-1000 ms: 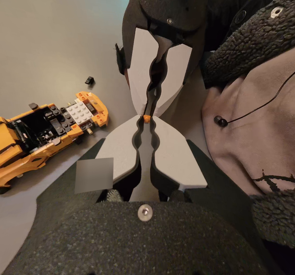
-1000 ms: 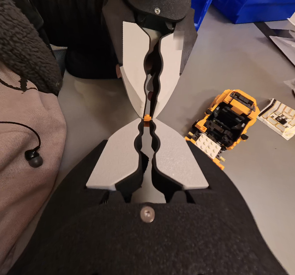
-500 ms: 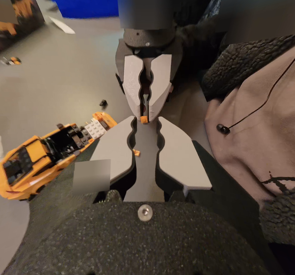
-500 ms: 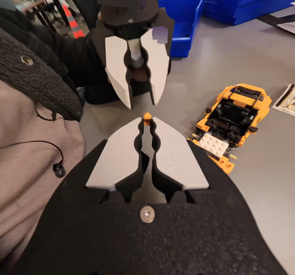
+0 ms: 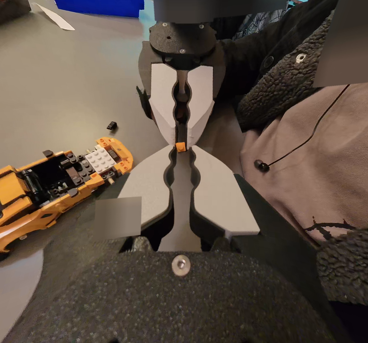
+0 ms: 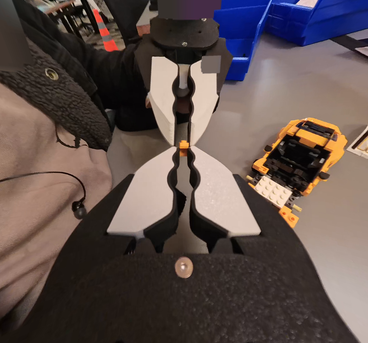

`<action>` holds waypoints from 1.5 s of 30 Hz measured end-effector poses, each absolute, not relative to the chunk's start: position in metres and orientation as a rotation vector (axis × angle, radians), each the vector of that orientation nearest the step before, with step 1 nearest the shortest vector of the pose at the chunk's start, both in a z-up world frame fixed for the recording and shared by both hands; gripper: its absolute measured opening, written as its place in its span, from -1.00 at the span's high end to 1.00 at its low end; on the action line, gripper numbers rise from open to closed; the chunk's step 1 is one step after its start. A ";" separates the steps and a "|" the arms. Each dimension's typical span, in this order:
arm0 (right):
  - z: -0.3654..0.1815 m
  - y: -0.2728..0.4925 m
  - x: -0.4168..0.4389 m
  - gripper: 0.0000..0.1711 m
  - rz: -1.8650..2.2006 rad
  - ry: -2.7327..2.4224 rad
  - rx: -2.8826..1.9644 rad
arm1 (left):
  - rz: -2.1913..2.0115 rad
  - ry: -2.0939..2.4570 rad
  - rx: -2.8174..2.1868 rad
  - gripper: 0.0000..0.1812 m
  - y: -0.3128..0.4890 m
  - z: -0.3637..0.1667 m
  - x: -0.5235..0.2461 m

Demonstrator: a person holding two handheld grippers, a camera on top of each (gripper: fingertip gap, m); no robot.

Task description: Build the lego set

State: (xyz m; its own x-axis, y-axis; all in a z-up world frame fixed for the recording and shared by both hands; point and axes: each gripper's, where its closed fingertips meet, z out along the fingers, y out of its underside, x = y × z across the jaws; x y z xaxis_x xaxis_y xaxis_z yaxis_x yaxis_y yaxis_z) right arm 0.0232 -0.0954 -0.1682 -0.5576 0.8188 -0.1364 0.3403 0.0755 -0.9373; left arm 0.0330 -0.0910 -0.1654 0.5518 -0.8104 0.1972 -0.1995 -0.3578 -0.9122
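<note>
Meeting tip to tip again at frame centre, your left gripper (image 5: 180,152) and right gripper (image 6: 183,152) both pinch the small orange piece (image 6: 183,148), so the handover resumes.

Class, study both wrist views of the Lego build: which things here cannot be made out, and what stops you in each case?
- small orange piece: its shape, hidden between both grippers' fingertips, both views.
- orange Lego car: its far end, cut off by the left wrist view's edge.
- small black piece: too small to identify, left wrist view.
- sheet: cut off by the right wrist view's edge.
</note>
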 end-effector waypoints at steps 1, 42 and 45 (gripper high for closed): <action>-0.170 -0.096 0.023 0.92 1.452 -1.946 -1.129 | -0.827 0.824 -1.863 0.88 -0.091 -0.166 0.033; -0.201 -0.114 0.032 0.92 1.350 -2.177 -1.143 | -0.547 1.201 -1.875 0.90 -0.110 -0.200 0.038; -0.202 -0.112 0.031 0.92 1.316 -2.172 -1.136 | -0.568 1.169 -1.905 0.90 -0.109 -0.201 0.037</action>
